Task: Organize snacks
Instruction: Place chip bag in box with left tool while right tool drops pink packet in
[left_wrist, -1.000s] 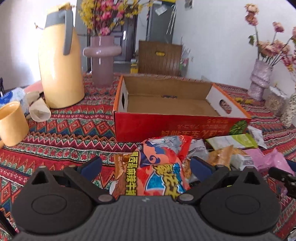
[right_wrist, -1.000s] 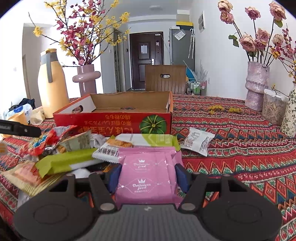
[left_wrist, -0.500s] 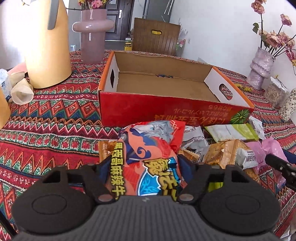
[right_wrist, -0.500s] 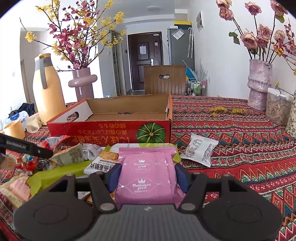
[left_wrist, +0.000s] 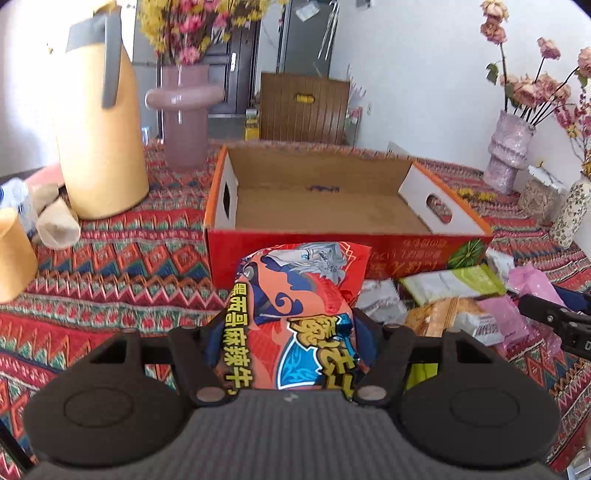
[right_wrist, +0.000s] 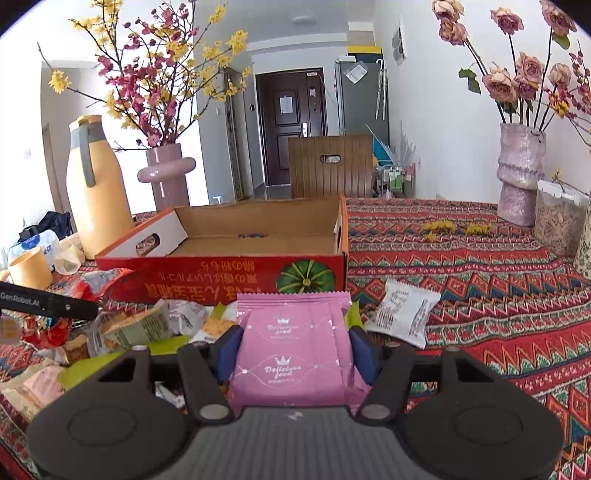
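An orange and red snack bag (left_wrist: 295, 295) with yellow lettering stands between the blue pads of my left gripper (left_wrist: 290, 332). The jaws are closing, the pads press its sides, and it is lifted in front of the open red cardboard box (left_wrist: 406, 251). My right gripper (right_wrist: 295, 347) is shut on a pink "Delicious food" packet (right_wrist: 295, 325), held above the snack pile (right_wrist: 147, 325) and short of the box (right_wrist: 221, 280). The box bottom is bare cardboard. Each view shows a tip of the other gripper: the right gripper (left_wrist: 554, 317), the left gripper (right_wrist: 48, 301).
A white packet (right_wrist: 402, 314) lies alone on the patterned cloth right of the pile. A yellow jug (left_wrist: 99, 129), a pink vase (left_wrist: 184, 110) and a yellow cup (left_wrist: 11, 258) stand to the left. A flower vase (right_wrist: 521, 173) and a jar (right_wrist: 557, 221) stand far right.
My left gripper's jaws have come in from wide apart onto the orange bag, which has risen off the pile. The right gripper keeps its hold on the pink packet, slightly higher.
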